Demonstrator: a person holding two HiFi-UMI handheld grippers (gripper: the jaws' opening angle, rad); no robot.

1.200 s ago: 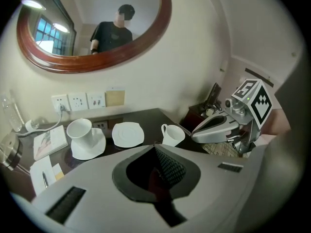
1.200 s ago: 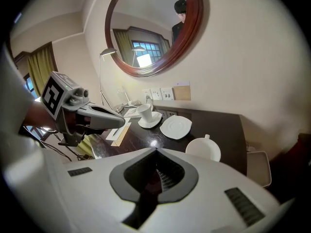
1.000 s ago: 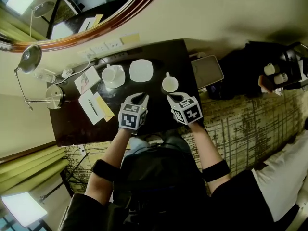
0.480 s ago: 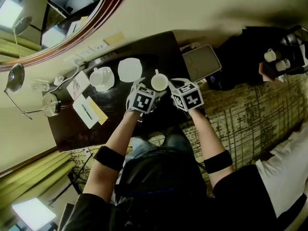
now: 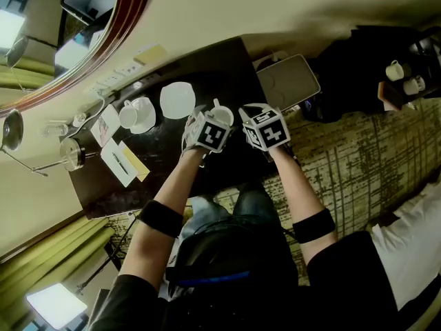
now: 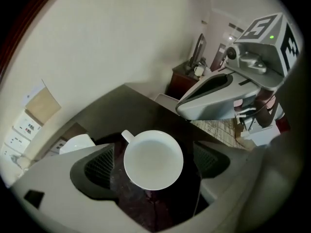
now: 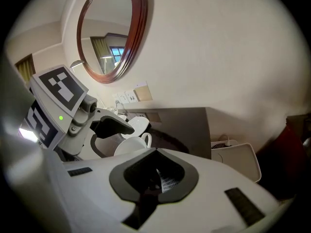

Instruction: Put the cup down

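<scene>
Cup [image 6: 153, 160] between left tongs [image 6: 154, 154], just opening, pointing down

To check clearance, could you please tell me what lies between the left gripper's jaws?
The white cup, upright on the dark table, touching neither jaw; the left gripper has just been opening its jaws. The left gripper view shows it.

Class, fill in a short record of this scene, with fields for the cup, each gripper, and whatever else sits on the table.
Cup: white cup, empty, upright on the dark table
Left gripper: left gripper has just been opening its jaws; they are now wide, with the cup between them and the pads clear of it
Right gripper: right gripper shut, nothing in it
Also on table: bare saucer; second cup on its own saucer
Task status: cup appears set down and released
</scene>
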